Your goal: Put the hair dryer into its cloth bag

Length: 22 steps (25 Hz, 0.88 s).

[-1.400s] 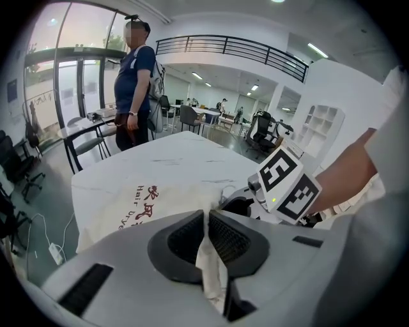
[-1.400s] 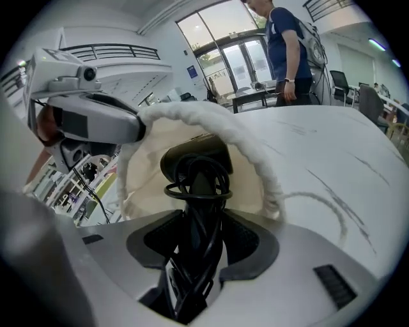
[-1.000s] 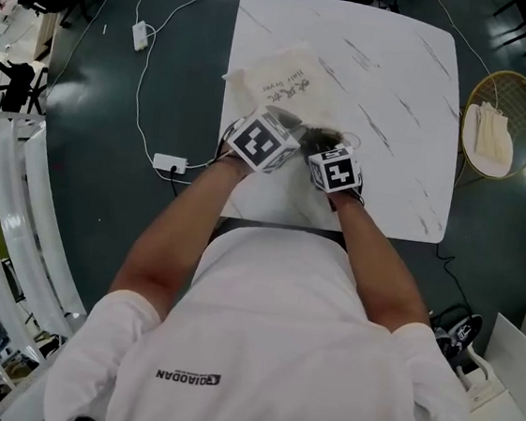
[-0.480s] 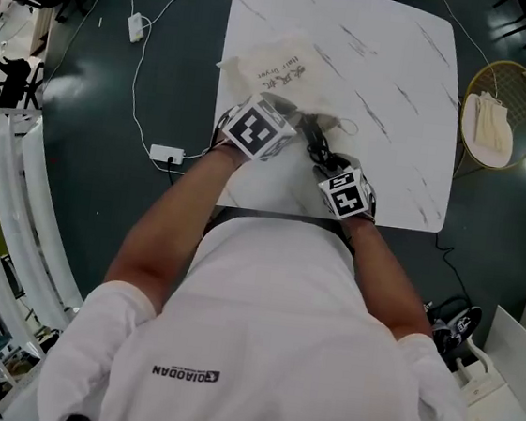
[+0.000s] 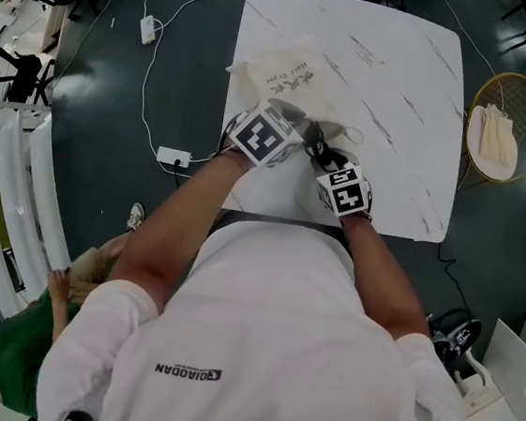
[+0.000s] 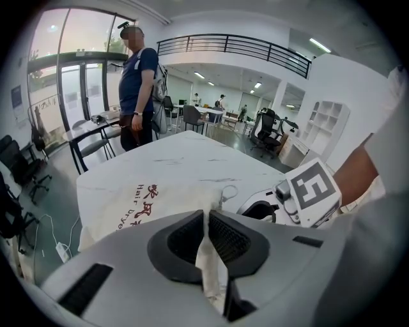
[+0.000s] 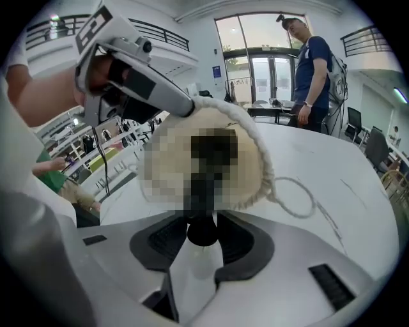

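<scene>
A cream cloth bag [image 5: 283, 73] with red and black print lies at the far left of the white marble table [image 5: 402, 70]. My left gripper [image 5: 287, 120] is shut on the bag's rim [image 6: 211, 201], and a fold of cloth hangs between its pads. The black hair dryer [image 5: 316, 145] lies between the two grippers, its front end in the bag's mouth [image 7: 249, 147]. My right gripper [image 7: 204, 233] has just been closing, and its pads now press on the dryer's round black handle [image 7: 204, 227]. A mosaic patch hides the inside of the bag's mouth.
A round wire basket [image 5: 502, 124] holding pale cloth stands on the floor to the right. A power strip [image 5: 172, 157] and white cable lie on the floor to the left. A person [image 6: 137, 83] stands beyond the table. Another person in green [image 5: 10, 355] is at the lower left.
My right gripper has drawn back from beside the left one toward the table's near edge. The left gripper kept its hold on the bag. A person in green has come into view at lower left.
</scene>
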Available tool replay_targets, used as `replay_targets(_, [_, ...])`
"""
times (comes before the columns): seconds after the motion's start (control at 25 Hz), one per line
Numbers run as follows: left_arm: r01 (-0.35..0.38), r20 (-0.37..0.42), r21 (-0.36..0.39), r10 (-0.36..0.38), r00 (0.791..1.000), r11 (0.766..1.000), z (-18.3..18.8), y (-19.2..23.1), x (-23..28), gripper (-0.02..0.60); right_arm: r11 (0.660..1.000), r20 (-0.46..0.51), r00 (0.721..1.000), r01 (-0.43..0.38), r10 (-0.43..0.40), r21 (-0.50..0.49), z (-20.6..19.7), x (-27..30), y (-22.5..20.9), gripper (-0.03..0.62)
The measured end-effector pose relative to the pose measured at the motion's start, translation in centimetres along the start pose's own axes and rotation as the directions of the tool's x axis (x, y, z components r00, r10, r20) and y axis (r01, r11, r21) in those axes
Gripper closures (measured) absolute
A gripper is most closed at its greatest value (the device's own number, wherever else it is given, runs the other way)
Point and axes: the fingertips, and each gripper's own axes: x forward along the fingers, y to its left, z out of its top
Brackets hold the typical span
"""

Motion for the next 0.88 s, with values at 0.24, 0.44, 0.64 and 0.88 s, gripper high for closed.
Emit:
replay_targets(0.24, [0.001, 0.003, 0.02, -0.001, 1.0, 1.0, 0.7, -0.5, -0.3, 0.532, 1.0, 0.038, 0.999, -0.004, 0.003, 0.021, 3.1, 3.0, -0.8, 0.431])
replay_targets(0.44, [0.003, 0.009, 0.025, -0.003, 1.0, 1.0, 1.0, -0.9, -0.5, 0.532, 1.0, 0.05, 0.999, 0.013, -0.014, 0.018, 4.8, 4.4, -1.2, 0.431])
replay_targets(0.64, [0.018, 0.0, 0.032, -0.018, 1.0, 0.999, 1.1, -1.2, -0.2, 0.532, 1.0, 0.028, 0.999, 0.031, -0.031, 0.005, 4.9, 5.7, -1.8, 0.431])
replay_targets(0.88, [0.033, -0.008, 0.042, -0.032, 0.999, 0.999, 0.7, -1.5, -0.1, 0.532, 1.0, -0.023, 1.0, 0.017, -0.017, -0.009, 3.7, 6.4, -1.5, 0.427])
